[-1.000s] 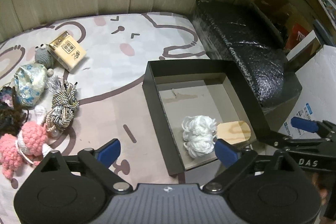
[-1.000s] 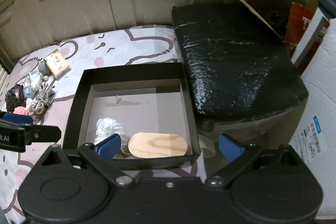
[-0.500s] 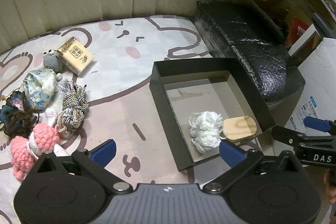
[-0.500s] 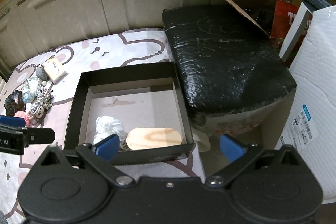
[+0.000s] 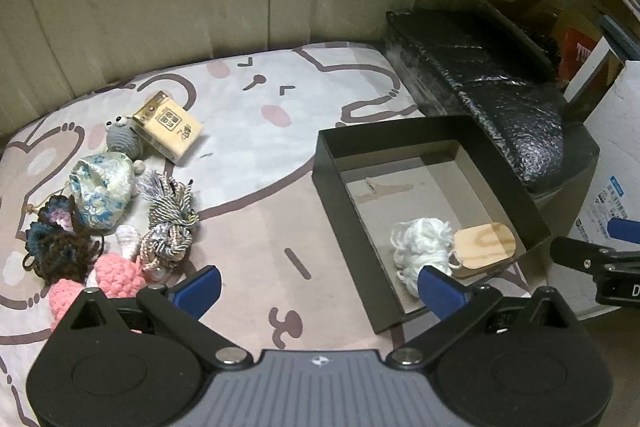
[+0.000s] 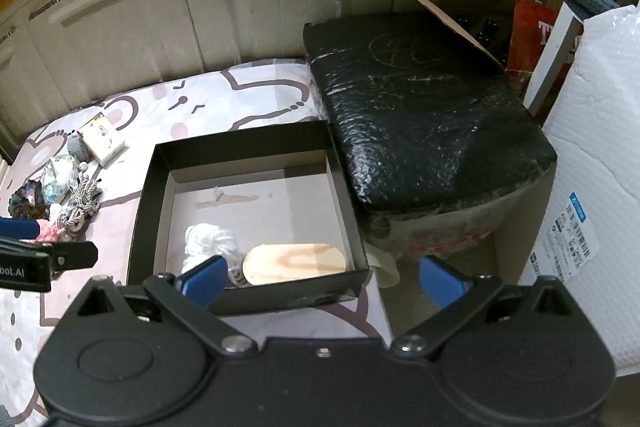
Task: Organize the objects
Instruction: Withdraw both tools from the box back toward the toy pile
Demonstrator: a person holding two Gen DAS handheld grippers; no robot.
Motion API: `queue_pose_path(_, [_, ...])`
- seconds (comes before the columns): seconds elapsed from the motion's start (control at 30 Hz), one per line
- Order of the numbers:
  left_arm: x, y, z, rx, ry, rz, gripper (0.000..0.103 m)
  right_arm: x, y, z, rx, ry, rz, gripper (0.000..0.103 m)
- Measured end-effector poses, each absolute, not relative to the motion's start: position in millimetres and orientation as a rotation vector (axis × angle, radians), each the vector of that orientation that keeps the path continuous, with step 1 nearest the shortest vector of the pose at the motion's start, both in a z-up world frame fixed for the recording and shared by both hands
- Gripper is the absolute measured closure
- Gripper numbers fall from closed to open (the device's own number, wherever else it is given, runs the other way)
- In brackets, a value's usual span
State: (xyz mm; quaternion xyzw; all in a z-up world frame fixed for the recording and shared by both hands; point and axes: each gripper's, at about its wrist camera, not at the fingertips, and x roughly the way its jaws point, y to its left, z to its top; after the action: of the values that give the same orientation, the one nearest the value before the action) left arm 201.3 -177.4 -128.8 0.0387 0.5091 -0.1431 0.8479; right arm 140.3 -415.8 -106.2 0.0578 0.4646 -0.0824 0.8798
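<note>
Both claws are released and grasp nothing: the left claw hangs above the cartoon blanket, the right claw above the black box. Inside the box lie white yarn and a wooden board, touching. Crochet toys are well apart, at the left

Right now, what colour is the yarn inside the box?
White yarn; the left wrist view shows it best.

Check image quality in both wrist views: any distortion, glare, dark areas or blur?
Left wrist view: strong fisheye bending of the cabinet doors, black corners, dim warm light, yet the black box and white yarn read sharply. Right wrist view: the same curvature, faint sheen on the black wrapped bundle, and the wooden piece looks slightly soft.
</note>
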Motion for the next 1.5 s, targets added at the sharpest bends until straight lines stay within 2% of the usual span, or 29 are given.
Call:
queue_pose_path(0.53, [213.9,-134.9,-131.6,0.075,1.046,-0.211,0.0,158.4,-396.0,-109.0,0.118,0.961,-0.161,0.0])
queue_pose_path(1.5, [226.3,26.6,-134.4,0.001,0.972,0.031,0.0,233.0,-270.3,-127.9,0.111,0.931,0.013,0.0])
